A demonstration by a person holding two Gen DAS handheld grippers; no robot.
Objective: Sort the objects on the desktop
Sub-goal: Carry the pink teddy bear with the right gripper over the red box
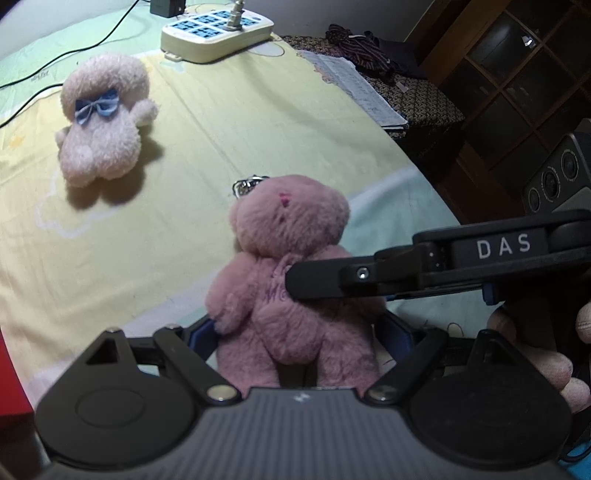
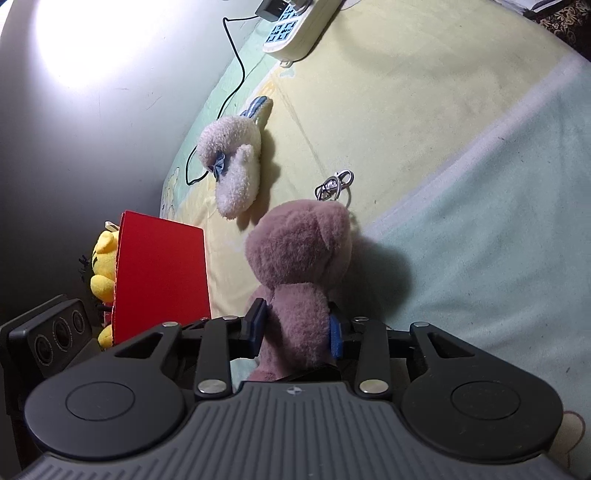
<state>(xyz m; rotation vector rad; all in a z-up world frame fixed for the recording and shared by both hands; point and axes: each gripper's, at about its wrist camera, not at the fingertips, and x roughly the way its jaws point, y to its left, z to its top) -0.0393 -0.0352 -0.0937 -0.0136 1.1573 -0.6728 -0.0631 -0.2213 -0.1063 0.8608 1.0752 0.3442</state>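
A pink teddy bear (image 1: 291, 258) stands upright on the pale yellow and green cloth (image 1: 221, 122), a metal keyring (image 1: 247, 184) at its head. My right gripper (image 2: 295, 328) is shut on the bear's body (image 2: 303, 273), its blue pads pressed into both sides. In the left wrist view it reaches in from the right, one black finger (image 1: 317, 282) lying across the bear's chest. My left gripper (image 1: 299, 332) stands open, its blue pads on either side of the bear's legs. A white plush with a blue bow (image 1: 103, 122) lies further back left.
A red box (image 2: 162, 277) stands left of the bear, with a yellow plush (image 2: 103, 266) behind it by the wall. A white power strip (image 1: 218, 29) and black cables lie at the back. The cloth's edge drops off on the right, beside a patterned bench with papers (image 1: 354, 85).
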